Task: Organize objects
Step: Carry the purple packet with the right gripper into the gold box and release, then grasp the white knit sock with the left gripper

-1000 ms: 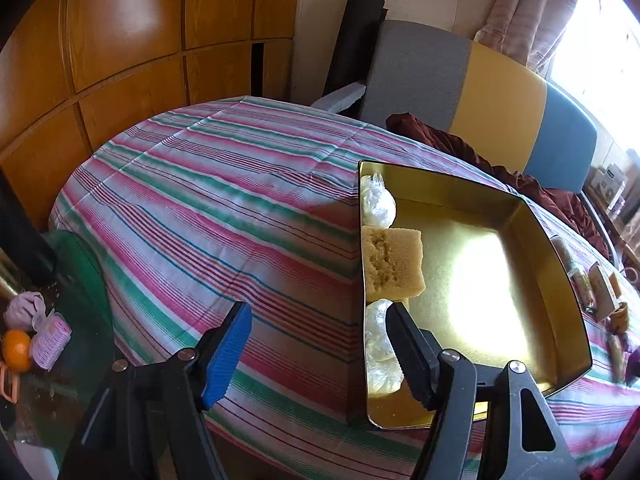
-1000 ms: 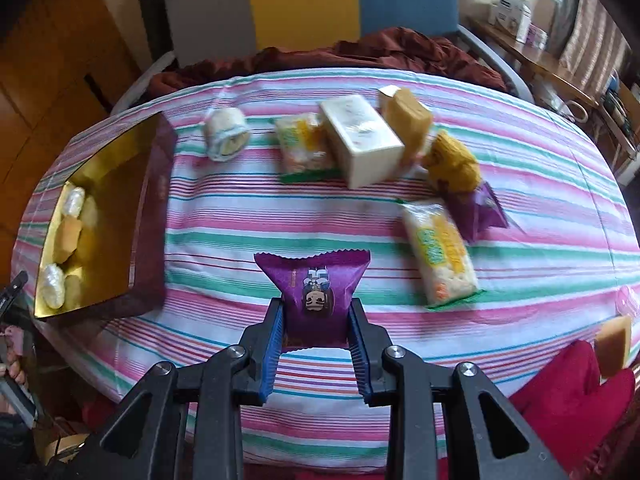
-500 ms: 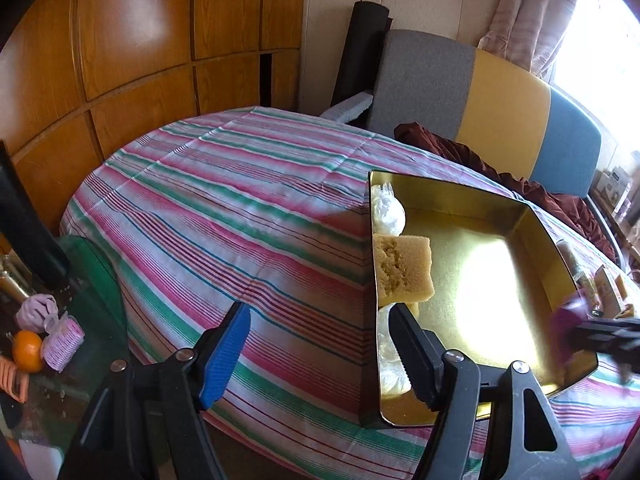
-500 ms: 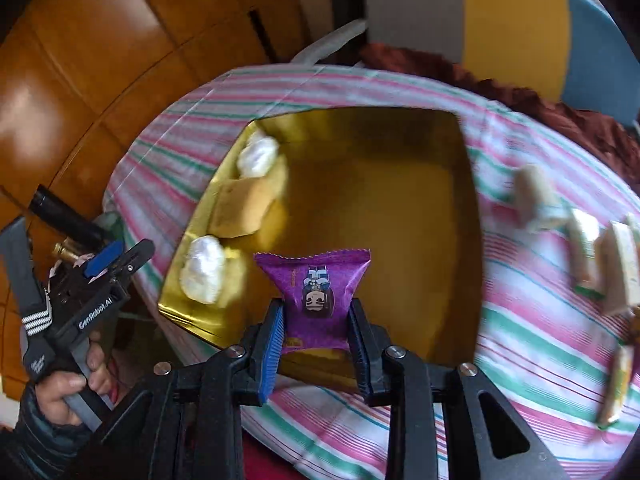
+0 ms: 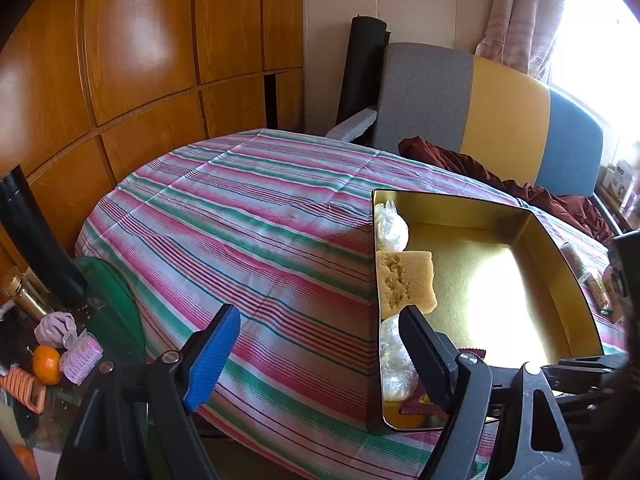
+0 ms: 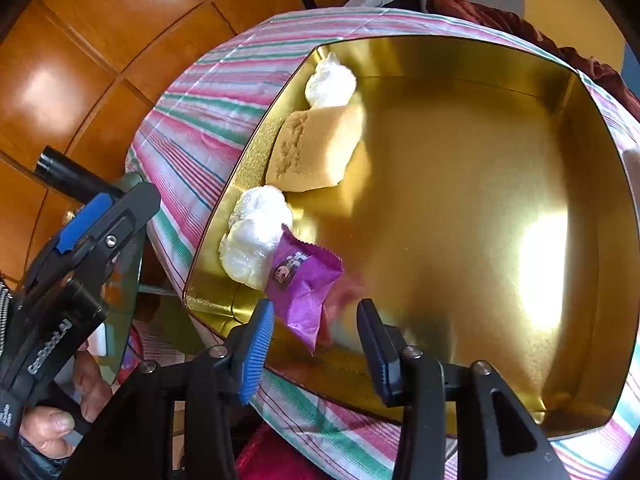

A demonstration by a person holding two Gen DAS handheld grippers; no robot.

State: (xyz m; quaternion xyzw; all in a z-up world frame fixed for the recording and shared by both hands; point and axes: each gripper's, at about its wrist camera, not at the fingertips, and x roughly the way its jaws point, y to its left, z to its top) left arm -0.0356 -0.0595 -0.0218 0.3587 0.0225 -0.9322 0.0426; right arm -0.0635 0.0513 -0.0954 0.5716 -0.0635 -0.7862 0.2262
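Note:
A gold tin (image 6: 480, 160) sits on the striped tablecloth. Along its left wall lie a yellow sponge cake (image 6: 316, 148) and two white wrapped bundles (image 6: 332, 84) (image 6: 256, 236). My right gripper (image 6: 315, 312) hovers over the tin's near corner, and its jaws are opening. A purple snack packet (image 6: 304, 280) tilts loose between them against the nearer white bundle, with neither pad pressing on it. My left gripper (image 5: 318, 316) hangs at the tin's (image 5: 500, 280) near-left corner, its jaws opening with nothing between them.
Several wrapped snacks (image 5: 596, 288) lie on the cloth right of the tin. A grey, yellow and blue chair (image 5: 500, 120) stands behind the table. Wood panels (image 5: 140, 60) line the left. A green glass side table (image 5: 104, 312) holds an orange (image 5: 46, 364).
My right gripper swung from over the snacks to over the tin and let go of the purple packet, which now tips inside the tin. The left jaws spread wider.

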